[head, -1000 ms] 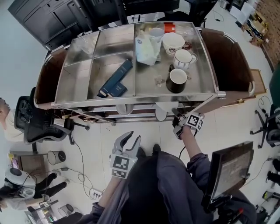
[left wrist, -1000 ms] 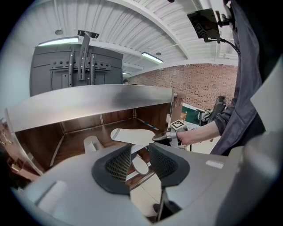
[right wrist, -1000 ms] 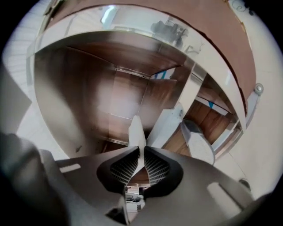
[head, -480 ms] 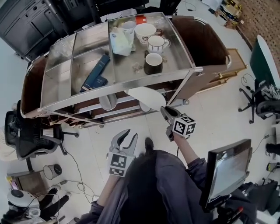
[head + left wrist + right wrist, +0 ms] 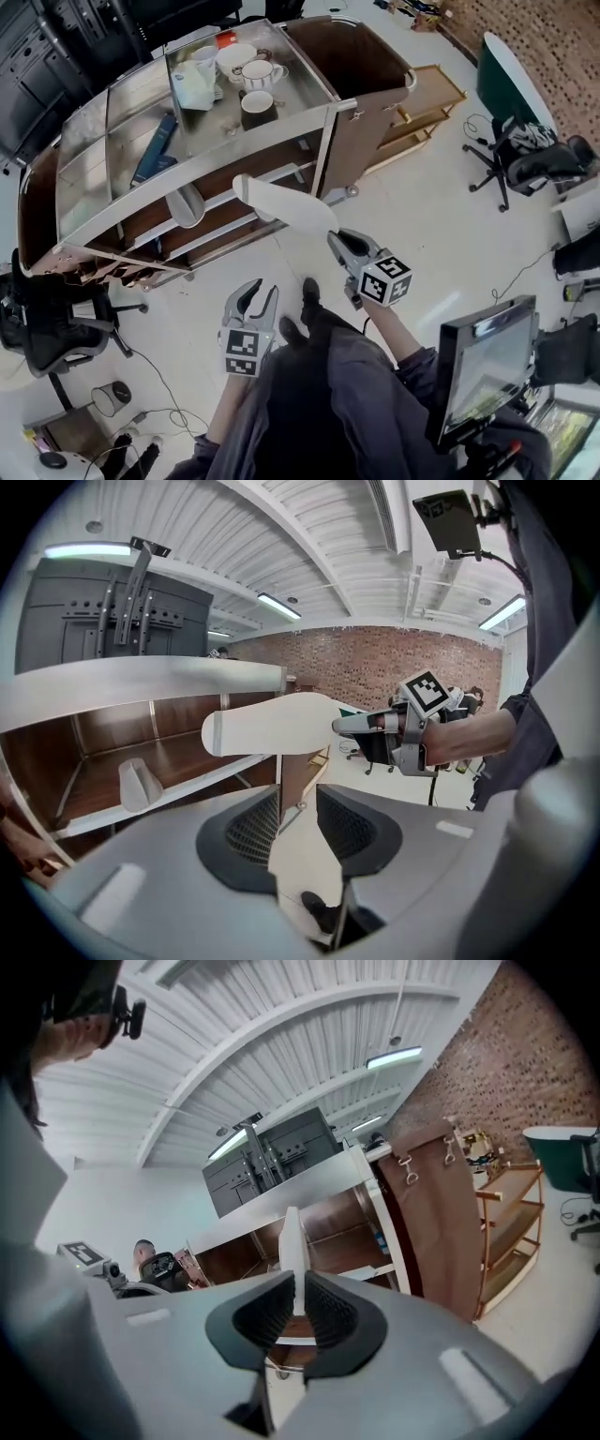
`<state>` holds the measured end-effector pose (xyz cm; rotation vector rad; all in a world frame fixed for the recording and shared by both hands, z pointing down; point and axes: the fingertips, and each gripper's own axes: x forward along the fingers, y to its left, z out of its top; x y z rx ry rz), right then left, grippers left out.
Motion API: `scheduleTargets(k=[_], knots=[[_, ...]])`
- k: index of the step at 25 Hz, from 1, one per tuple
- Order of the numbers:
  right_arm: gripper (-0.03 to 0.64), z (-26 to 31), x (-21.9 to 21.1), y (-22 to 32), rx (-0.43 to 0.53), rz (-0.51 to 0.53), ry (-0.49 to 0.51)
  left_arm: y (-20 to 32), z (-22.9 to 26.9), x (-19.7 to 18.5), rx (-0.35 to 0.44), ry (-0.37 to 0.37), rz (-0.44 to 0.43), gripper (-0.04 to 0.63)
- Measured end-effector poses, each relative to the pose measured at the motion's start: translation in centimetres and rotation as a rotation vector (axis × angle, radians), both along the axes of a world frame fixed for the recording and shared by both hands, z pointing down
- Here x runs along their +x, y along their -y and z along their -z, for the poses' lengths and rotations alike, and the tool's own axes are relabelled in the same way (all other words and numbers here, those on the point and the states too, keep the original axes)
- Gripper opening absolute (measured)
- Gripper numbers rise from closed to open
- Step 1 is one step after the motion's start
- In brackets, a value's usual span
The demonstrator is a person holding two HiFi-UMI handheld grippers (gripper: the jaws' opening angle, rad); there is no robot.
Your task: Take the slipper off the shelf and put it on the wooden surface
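A white slipper (image 5: 281,204) hangs in the air in front of the steel shelf cart (image 5: 84,239), with my right gripper (image 5: 337,244) shut on its near end. In the right gripper view the slipper (image 5: 292,1241) stands edge-on between the pads. From the left gripper view the slipper (image 5: 272,722) and the right gripper (image 5: 361,724) show side-on. A second white slipper (image 5: 186,204) lies on the cart's wooden lower shelf. My left gripper (image 5: 258,292) is open and empty, low near the person's legs. A brown wooden wing (image 5: 361,56) ends the cart at the right.
Cups (image 5: 258,105), a white pouch (image 5: 195,86) and a dark blue box (image 5: 155,150) sit on the cart's steel top. A small wooden rack (image 5: 417,112) stands right of the cart. Office chairs (image 5: 525,155) and a monitor (image 5: 483,370) are nearby.
The right gripper has drawn the slipper out from the cart's lower shelf, lifted it and rolled over. The left gripper has shifted a little. The cart now sits further left in the head view.
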<state>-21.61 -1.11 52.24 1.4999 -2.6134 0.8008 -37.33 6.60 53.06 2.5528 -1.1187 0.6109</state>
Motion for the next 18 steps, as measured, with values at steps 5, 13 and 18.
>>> scheduleTargets(k=[5, 13, 18], knots=[[0.032, 0.1, 5.6, -3.3, 0.004, -0.095, -0.010, -1.1, -0.5, 4.7, -0.006, 0.004, -0.094, 0.130], [0.032, -1.7, 21.6, -4.9, 0.005, -0.239, -0.001, 1.5, -1.3, 19.1, 0.016, 0.039, -0.215, 0.127], [0.032, -2.4, 35.1, -3.4, 0.013, -0.274, -0.002, 5.0, -0.9, 32.9, 0.056, 0.043, -0.207, 0.127]])
